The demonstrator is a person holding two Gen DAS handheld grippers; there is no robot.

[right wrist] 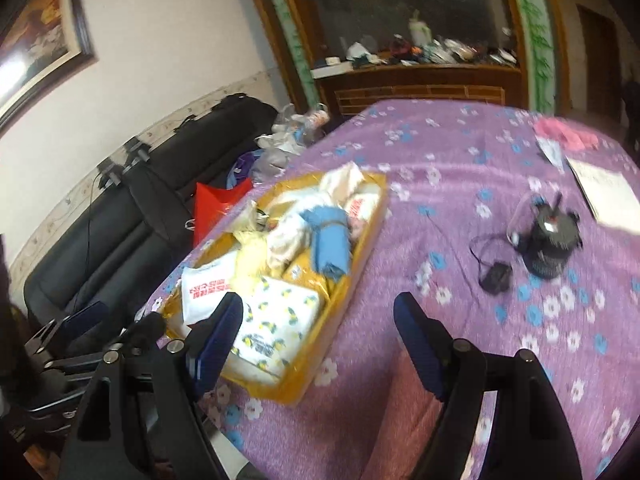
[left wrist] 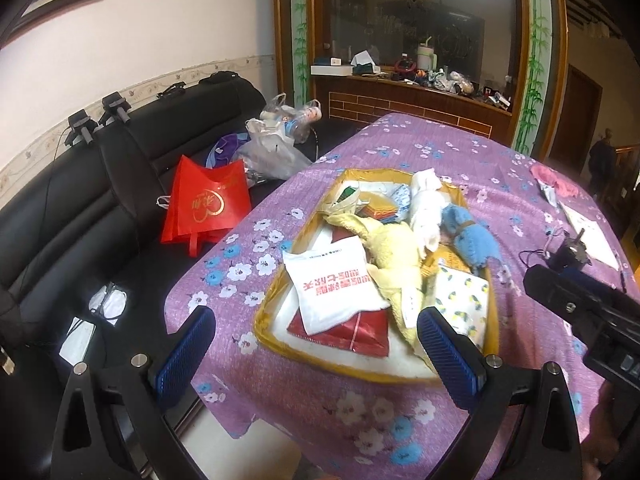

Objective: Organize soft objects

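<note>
I see both my left gripper (left wrist: 314, 350) and right gripper (right wrist: 318, 344) spread wide, holding nothing. Beyond them the yellow tray (left wrist: 491, 322) sits on the purple floral cloth (left wrist: 400, 148), heaped with a yellow plush (left wrist: 394, 258), white plush (left wrist: 426, 204) and blue plush (left wrist: 476, 240).

One yellow tray (left wrist: 264, 320) — three plush toys (left wrist: 396, 248), two white tissue packs (left wrist: 332, 284).

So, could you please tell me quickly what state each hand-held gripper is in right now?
Left hand-held gripper: open, holding nothing.
Right hand-held gripper: open, holding nothing.
</note>
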